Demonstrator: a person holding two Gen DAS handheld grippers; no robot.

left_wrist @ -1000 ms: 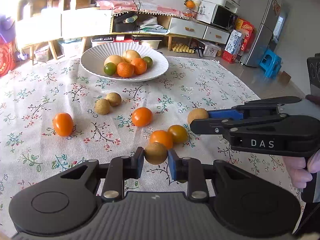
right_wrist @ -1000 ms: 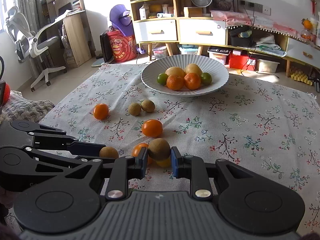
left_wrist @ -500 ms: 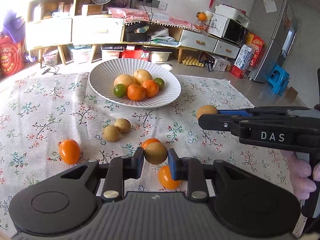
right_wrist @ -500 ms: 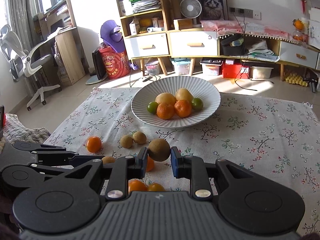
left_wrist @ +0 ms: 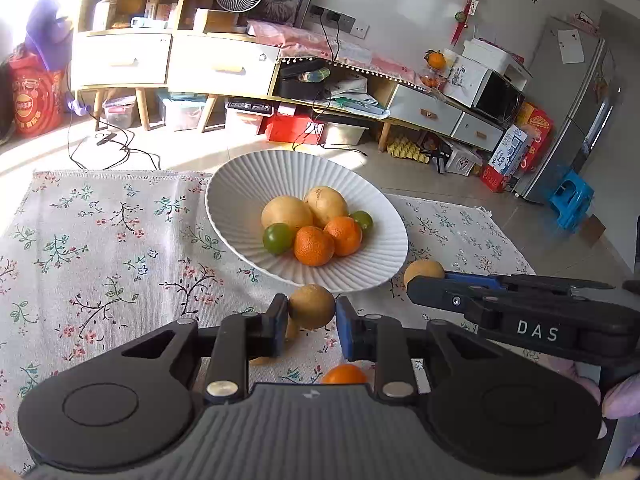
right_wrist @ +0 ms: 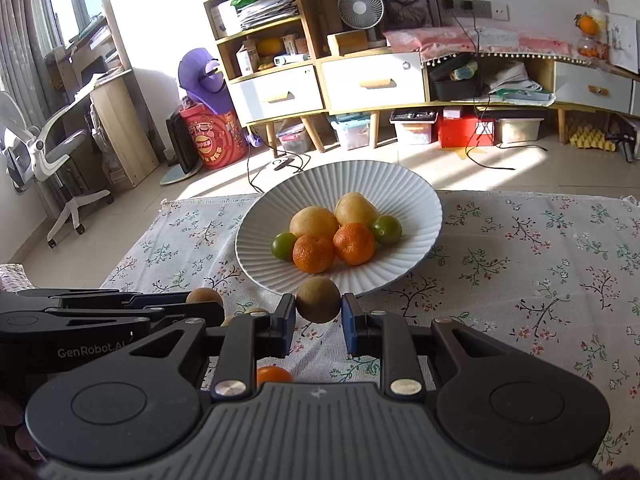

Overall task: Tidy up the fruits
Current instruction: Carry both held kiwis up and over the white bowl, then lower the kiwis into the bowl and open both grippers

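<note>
Kiwi (left_wrist: 311, 306): round, brown, matte fuzzy skin, clamped between the blue pads of the left gripper (left_wrist: 311, 320), lifted off the cloth just in front of the near rim of the white ribbed bowl (left_wrist: 240, 208). Second kiwi (right_wrist: 318, 299), same look with a slightly greener tint, pinched in the right gripper (right_wrist: 318, 318), also right at the bowl's near rim. Both grippers clenched on fruit, side by side, pointing at the bowl. The bowl holds two yellow-tan fruits (left_wrist: 286, 213), two mandarins (left_wrist: 314, 245) and two green limes (left_wrist: 277, 238), bunched in the centre. One orange fruit (left_wrist: 344, 374) lies on the floral tablecloth (left_wrist: 100, 248), partly hidden under the left gripper. Two more brown fruits are mostly hidden behind the gripper fingers; type unclear.
</note>
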